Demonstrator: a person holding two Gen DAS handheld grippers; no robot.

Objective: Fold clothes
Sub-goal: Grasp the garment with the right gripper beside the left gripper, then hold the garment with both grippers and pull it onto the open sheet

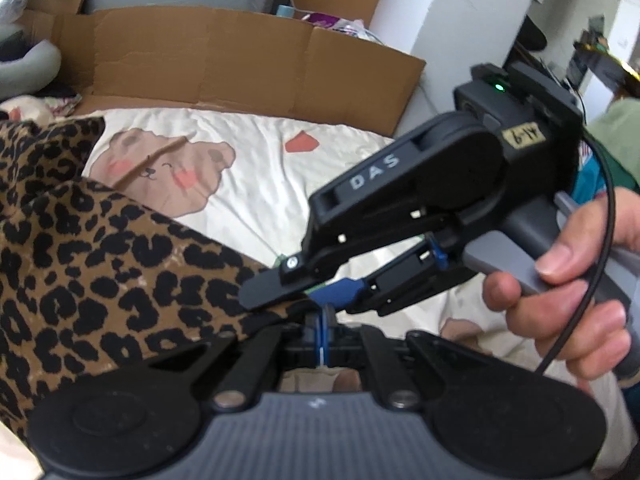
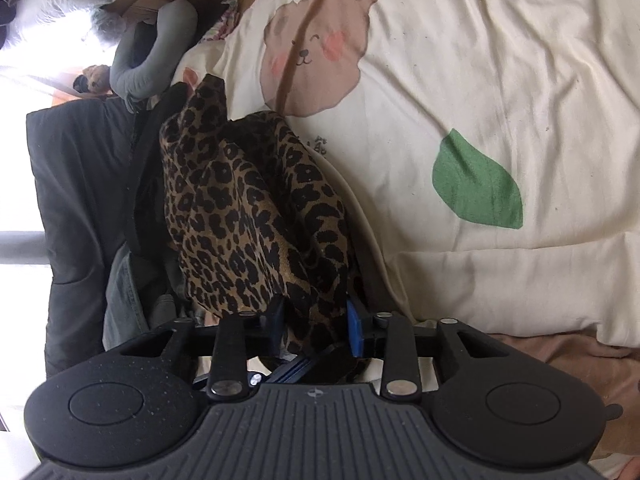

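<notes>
A leopard-print garment [image 2: 256,216] lies bunched on a bed covered by a cream sheet [image 2: 500,80] printed with a brown bear [image 2: 316,44] and a green leaf [image 2: 478,180]. In the right wrist view the garment runs in a long heap from the top of the bed toward the camera, with dark clothes [image 2: 80,200] piled beside it on its left.

The right gripper [image 2: 316,328] has a fold of the leopard cloth between its blue-padded jaws; the jaws stand narrowly apart with the cloth filling the gap, and the pads appear to press on it from both sides.

In the left wrist view the left gripper [image 1: 322,320] has its jaws closed together, the blue pads meeting right at the edge of the garment [image 1: 100,248]; whether a thin bit of cloth is pinched between them I cannot tell. The right gripper [image 1: 312,288] reaches in from the right, its jaw tips just above those of the left one and touching the same edge of the cloth. A hand [image 1: 568,284] grips its grey handle, with a black cable [image 1: 604,240] looping past the fingers.

Behind the bed stands a flattened cardboard box [image 1: 240,56], and a grey pillow [image 1: 28,68] lies at the far left.
</notes>
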